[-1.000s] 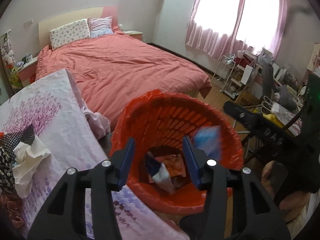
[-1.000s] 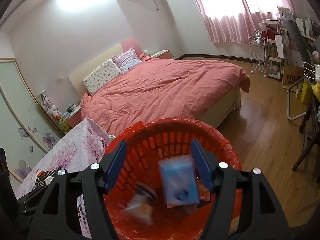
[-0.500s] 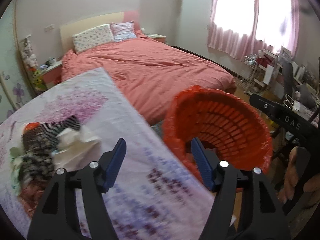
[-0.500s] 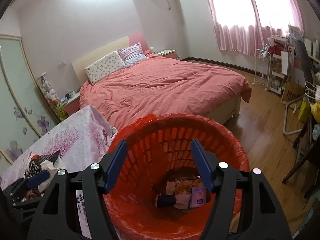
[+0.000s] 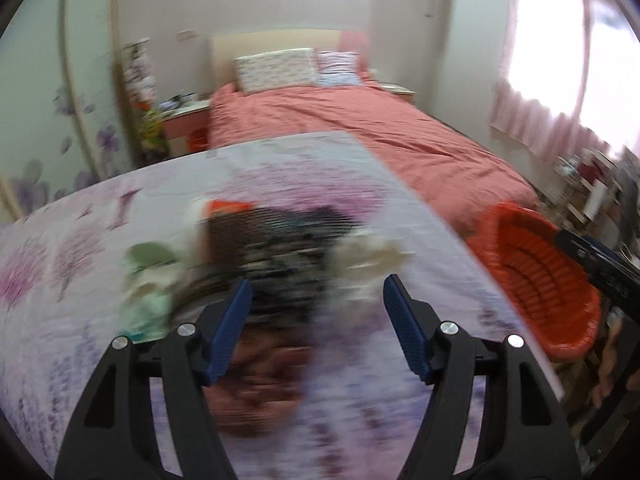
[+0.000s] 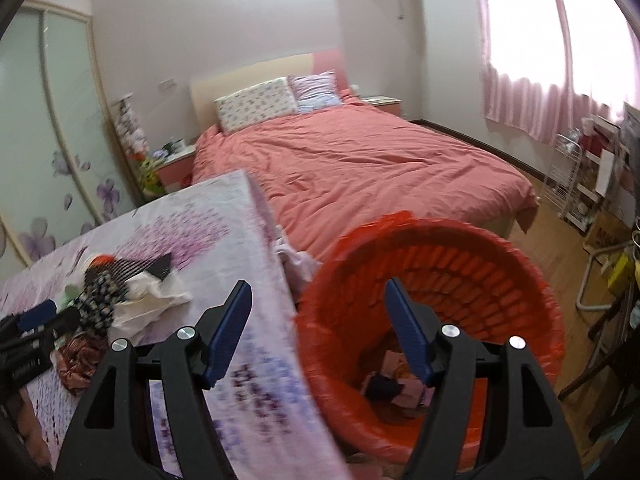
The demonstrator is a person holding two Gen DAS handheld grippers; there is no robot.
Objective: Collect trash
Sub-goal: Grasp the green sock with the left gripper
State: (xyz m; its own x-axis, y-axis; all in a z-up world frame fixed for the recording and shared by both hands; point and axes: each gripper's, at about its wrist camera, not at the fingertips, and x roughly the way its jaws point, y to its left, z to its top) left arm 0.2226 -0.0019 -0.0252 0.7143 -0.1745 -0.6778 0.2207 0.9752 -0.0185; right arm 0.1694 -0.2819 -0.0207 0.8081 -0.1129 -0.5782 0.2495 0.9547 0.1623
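An orange trash basket (image 6: 460, 280) lined with a red bag stands beside the table, with wrappers (image 6: 394, 390) at its bottom; it also shows in the left wrist view (image 5: 536, 276). A blurred pile of trash lies on the flowered tablecloth (image 5: 80, 248): a dark patterned wrapper (image 5: 276, 240), crumpled white paper (image 5: 368, 256), a pale green piece (image 5: 148, 276). The pile shows in the right wrist view too (image 6: 116, 284). My left gripper (image 5: 316, 328) is open and empty over the pile. My right gripper (image 6: 318, 328) is open and empty above the basket's left rim.
A bed with a salmon cover (image 6: 360, 160) fills the room behind the table. A wire rack and clutter (image 6: 580, 184) stand at the right by the curtained window. A wardrobe with flower decals (image 6: 48, 140) is at the left.
Both grippers swung left from the basket toward the table. A blue packet fell from the right gripper into the basket. The left gripper now faces the trash pile.
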